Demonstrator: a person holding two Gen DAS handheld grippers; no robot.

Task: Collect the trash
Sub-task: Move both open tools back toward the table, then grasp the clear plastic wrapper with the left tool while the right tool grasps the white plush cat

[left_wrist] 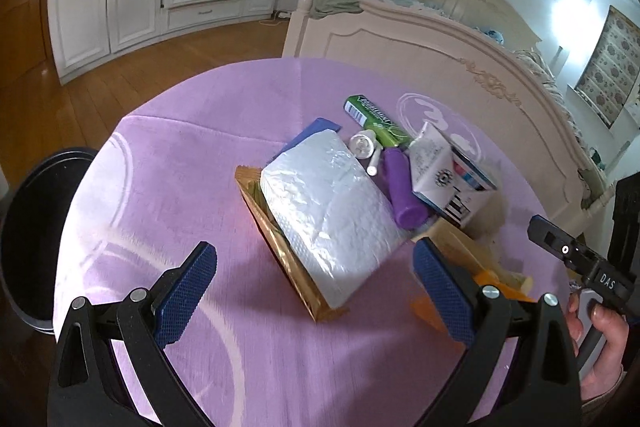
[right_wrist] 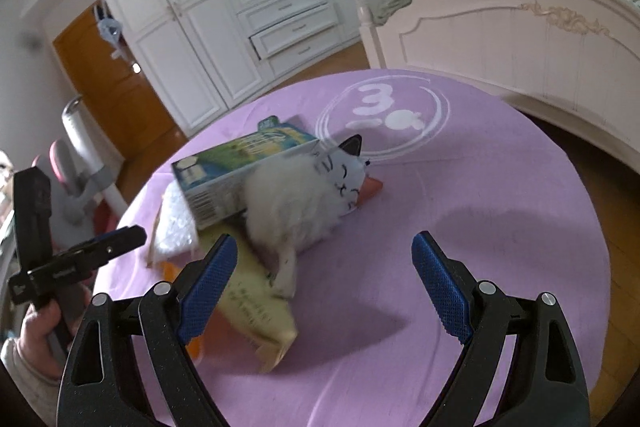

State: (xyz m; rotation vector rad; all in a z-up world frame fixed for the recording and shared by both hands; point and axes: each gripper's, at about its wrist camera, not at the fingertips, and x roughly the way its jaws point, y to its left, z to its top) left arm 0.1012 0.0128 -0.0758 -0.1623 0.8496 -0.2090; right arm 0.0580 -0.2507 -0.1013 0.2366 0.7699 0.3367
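One crinkled white plastic packet (left_wrist: 332,211) lies on a gold wrapper (left_wrist: 280,251).

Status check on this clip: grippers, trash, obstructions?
Left gripper open, empty. Right gripper open, empty. Trash pile on purple tablecloth untouched: white pack, carton. Plush cat lies against carton.

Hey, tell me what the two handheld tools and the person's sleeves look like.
Both tools are alike: the left tool and the right tool have black, angular plastic arms with silver rivets and blue, cross-hatched rubber pads. Seen from the side, the right tool carries white lettering "DAS" on its black body. A light, knitted-looking sleeve cuff shows at the left wrist.
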